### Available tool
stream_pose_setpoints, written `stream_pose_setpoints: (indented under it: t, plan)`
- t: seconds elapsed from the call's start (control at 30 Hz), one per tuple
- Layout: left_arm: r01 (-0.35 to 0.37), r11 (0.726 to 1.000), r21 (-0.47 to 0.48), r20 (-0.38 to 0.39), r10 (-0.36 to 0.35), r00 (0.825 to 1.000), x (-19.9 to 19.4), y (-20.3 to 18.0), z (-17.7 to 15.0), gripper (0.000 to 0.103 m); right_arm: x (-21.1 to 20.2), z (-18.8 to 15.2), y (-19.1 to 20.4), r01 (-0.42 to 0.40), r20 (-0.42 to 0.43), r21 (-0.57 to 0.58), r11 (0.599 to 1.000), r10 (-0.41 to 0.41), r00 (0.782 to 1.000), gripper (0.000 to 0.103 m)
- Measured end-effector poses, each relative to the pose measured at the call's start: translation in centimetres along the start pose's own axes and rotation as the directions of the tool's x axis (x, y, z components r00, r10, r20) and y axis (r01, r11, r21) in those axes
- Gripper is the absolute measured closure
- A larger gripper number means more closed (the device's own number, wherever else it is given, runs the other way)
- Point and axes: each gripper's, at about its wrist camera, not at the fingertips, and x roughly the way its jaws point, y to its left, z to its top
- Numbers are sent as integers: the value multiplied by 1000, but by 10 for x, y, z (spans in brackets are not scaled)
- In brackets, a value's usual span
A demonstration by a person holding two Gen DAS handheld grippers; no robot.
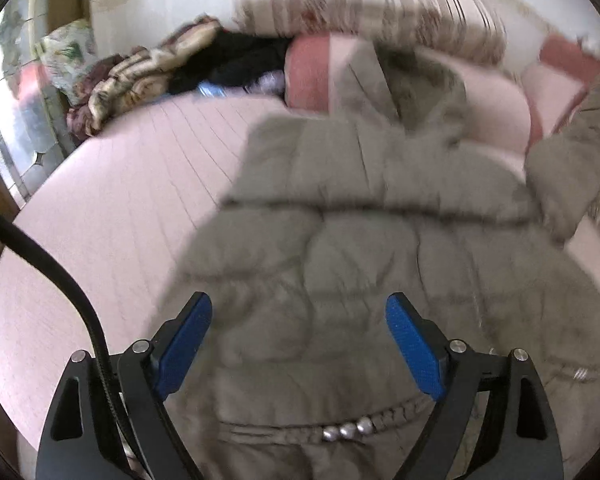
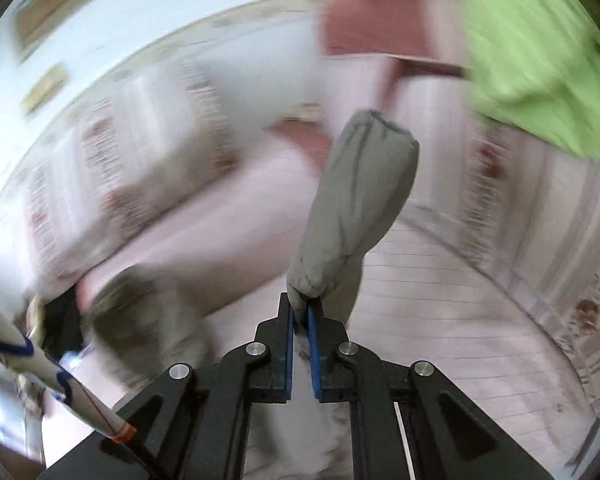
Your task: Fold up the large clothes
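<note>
Pinched tight between the blue pads (image 2: 311, 332) of the right gripper (image 2: 300, 312) — the end of a grey padded sleeve (image 2: 360, 200), lifted clear of the bed (image 2: 440, 320) and standing up and away from the fingertips. Behind it, blurred: a pink pillow (image 2: 368, 28), a green cloth (image 2: 540, 52) at the upper right, a striped blanket (image 2: 140, 160) at the left. At the lower left edge, a white strip with blue and orange marks (image 2: 52, 376), perhaps a cable or strap — too smeared to say.

Spread wide on the left gripper (image 1: 299, 316), nothing between the blue pads (image 1: 414, 350). Hovering over the grey puffy coat (image 1: 340, 260), apart from it. Coat spread on the pink bed (image 1: 120, 220), furry hood (image 1: 420, 80) toward the pink pillows (image 1: 312, 72), a row of silver snaps (image 1: 346, 430) near the bottom between the fingers. One sleeve (image 1: 560, 168) raised at the right edge of the left view. Farther off at the head of the bed, a heap of other clothes (image 1: 140, 80), brown, cream and black, beside a flowered cushion (image 1: 66, 52). Black cable (image 1: 48, 264) curving in from the left edge.
</note>
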Motion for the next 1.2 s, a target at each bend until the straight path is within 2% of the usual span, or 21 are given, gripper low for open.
stream_pose_setpoints:
  t: [0.03, 0.1, 0.13, 0.2, 0.3, 0.4, 0.53, 0.6, 0.7, 0.77, 0.87, 0.93, 1.0, 1.03, 1.07, 1.1, 1.2]
  plan:
    - [-25, 1000, -17, 31, 26, 999, -5, 8, 5, 14, -2, -7, 27, -29, -9, -36, 999, 29, 1000, 96]
    - [-144, 989, -35, 74, 146, 986, -9, 25, 15, 14, 2, -24, 80, -81, -39, -106, 991, 77, 996, 96]
    - [-217, 974, -58, 85, 221, 971, -9, 38, 22, 14, 6, -37, 106, -110, -64, -139, 984, 101, 993, 96]
    - [-295, 946, -136, 75, 307, 949, -7, 68, 30, 14, 13, -70, 151, -161, -123, -197, 967, 139, 983, 96]
    - [-334, 908, -252, 19, 349, 937, -5, 110, 35, 14, 31, -137, 211, -208, -208, -314, 926, 147, 967, 96]
    - [-340, 888, -311, -15, 352, 936, -5, 136, 33, 14, 65, -205, 248, -215, -286, -428, 878, 94, 953, 96]
    - [-331, 876, -350, -19, 347, 938, -11, 152, 32, 14, 108, -273, 266, -187, -348, -522, 832, -7, 938, 96]
    - [-328, 875, -356, -4, 350, 937, -15, 153, 32, 14, 122, -293, 267, -178, -369, -554, 813, -48, 928, 94]
    - [-313, 879, -359, -3, 334, 943, -12, 151, 35, 14, 121, -310, 262, -183, -376, -572, 799, -58, 925, 88]
    - [-295, 884, -362, -7, 314, 949, -12, 151, 36, 14, 109, -312, 260, -245, -410, -567, 787, -12, 912, 71]
    - [-274, 891, -363, -13, 289, 957, -9, 149, 36, 14, 86, -300, 260, -296, -412, -560, 774, 50, 910, 55]
    - [-267, 892, -365, -14, 281, 960, -9, 148, 36, 14, 76, -293, 260, -320, -403, -548, 773, 91, 911, 54]
    - [-258, 892, -371, -18, 271, 962, -9, 148, 36, 14, 75, -286, 262, -292, -367, -544, 786, 90, 926, 55]
    - [-253, 892, -375, -21, 265, 964, -8, 149, 35, 14, 81, -284, 265, -274, -356, -544, 793, 77, 931, 59]
    - [-245, 892, -381, -27, 254, 967, -7, 150, 34, 14, 91, -283, 269, -251, -353, -544, 801, 53, 934, 69]
    - [-241, 892, -382, -32, 248, 968, -6, 150, 34, 14, 101, -283, 272, -230, -353, -538, 811, 32, 935, 72]
    - [-233, 898, -374, -45, 233, 971, -2, 149, 33, 14, 134, -289, 281, -169, -354, -509, 844, -27, 935, 73]
